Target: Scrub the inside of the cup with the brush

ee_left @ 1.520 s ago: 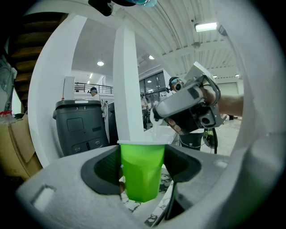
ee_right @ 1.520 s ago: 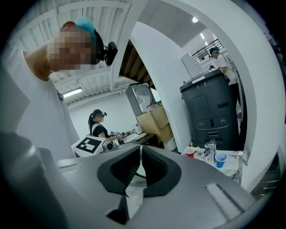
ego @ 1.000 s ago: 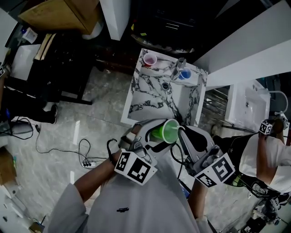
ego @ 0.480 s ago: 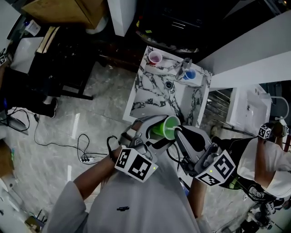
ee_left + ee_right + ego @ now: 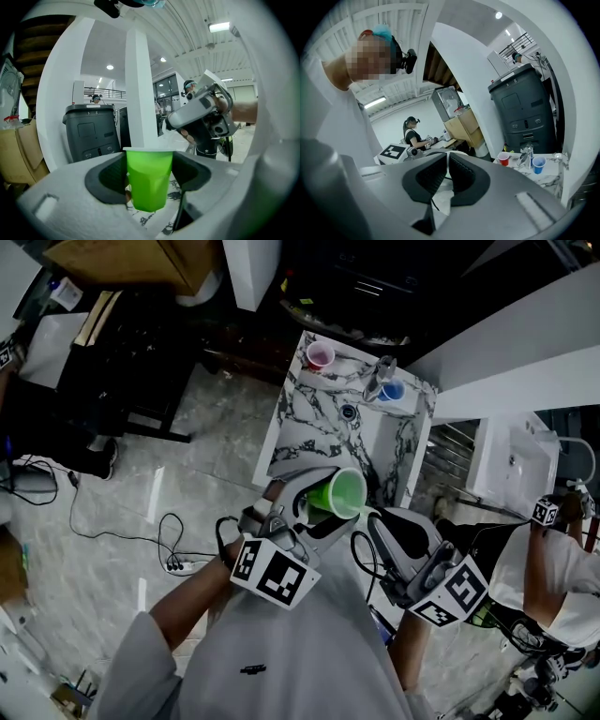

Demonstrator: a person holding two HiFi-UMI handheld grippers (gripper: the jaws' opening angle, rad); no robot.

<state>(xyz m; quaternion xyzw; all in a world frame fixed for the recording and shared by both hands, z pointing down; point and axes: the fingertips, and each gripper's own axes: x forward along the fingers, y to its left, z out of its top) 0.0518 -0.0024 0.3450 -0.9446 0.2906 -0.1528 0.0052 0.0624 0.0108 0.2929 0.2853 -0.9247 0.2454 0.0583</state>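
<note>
- lying below the tongs, the marble counter [image 5: 291, 442] carries a red cup [image 5: 320, 356] and a blue cup [image 5: 392, 391] by its far edge, well apart from the action.
- left tongs [image 5: 317, 501] clamp the green cup [image 5: 345, 491] by its sides, lifted clear above the counter's near edge.
- right tongs [image 5: 447, 176] sit just beside the cup's rim, pinched nearly together; no brush can be made out between them.
- judged step: the cup is presented for scrubbing. next, bristles must enter its mouth while the left grip holds steady.

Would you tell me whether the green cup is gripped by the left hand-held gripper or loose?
Gripped: the jaws of the left hand-held gripper press both sides of the green cup, which stands between them.
</note>
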